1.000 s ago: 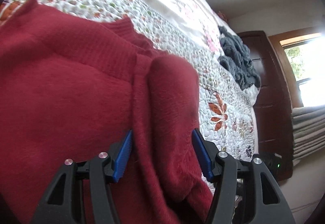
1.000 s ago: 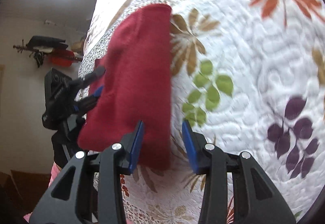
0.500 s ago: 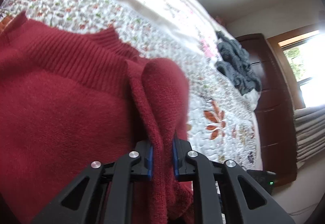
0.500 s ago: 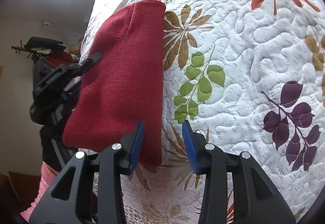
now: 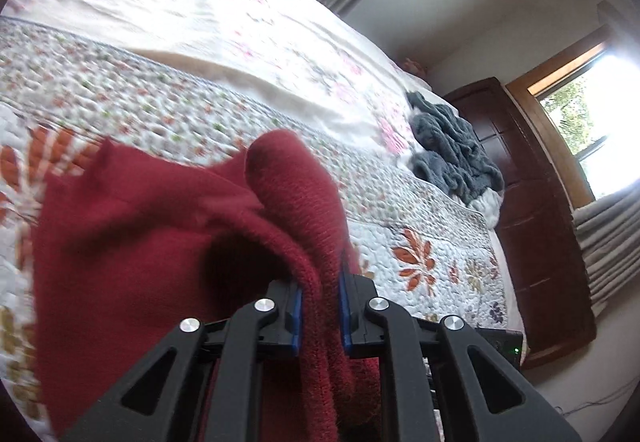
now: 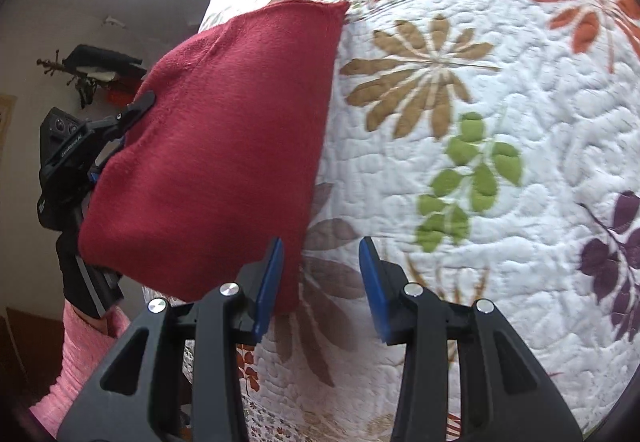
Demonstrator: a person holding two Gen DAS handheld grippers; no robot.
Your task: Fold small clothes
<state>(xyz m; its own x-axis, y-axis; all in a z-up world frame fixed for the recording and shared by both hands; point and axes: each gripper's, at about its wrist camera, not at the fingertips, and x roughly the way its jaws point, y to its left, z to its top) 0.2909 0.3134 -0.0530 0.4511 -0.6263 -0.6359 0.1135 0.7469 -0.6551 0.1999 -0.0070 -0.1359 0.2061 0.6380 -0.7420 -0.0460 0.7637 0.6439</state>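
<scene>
Left tool (image 5: pixel 320 316): clamped on a bunched fold of the red sweater (image 5: pixel 132 242), lifting that side off the quilt (image 5: pixel 420 242). Right tool (image 6: pixel 320 282): jaws wide, holding nothing, the sweater's near corner just inside its left pad. Sweater: partly raised, far corner on the quilt. Step, judged: carrying one side over for a fold. Next move calls for the right tool to pinch that corner, then both to travel together across the sweater.

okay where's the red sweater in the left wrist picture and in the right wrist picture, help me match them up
Left wrist: the red sweater fills the lower left, a fold clamped in the left tongs.
Right wrist: it hangs at centre left, beside the open right tongs.
Shared landmark: the floral quilt.
</scene>
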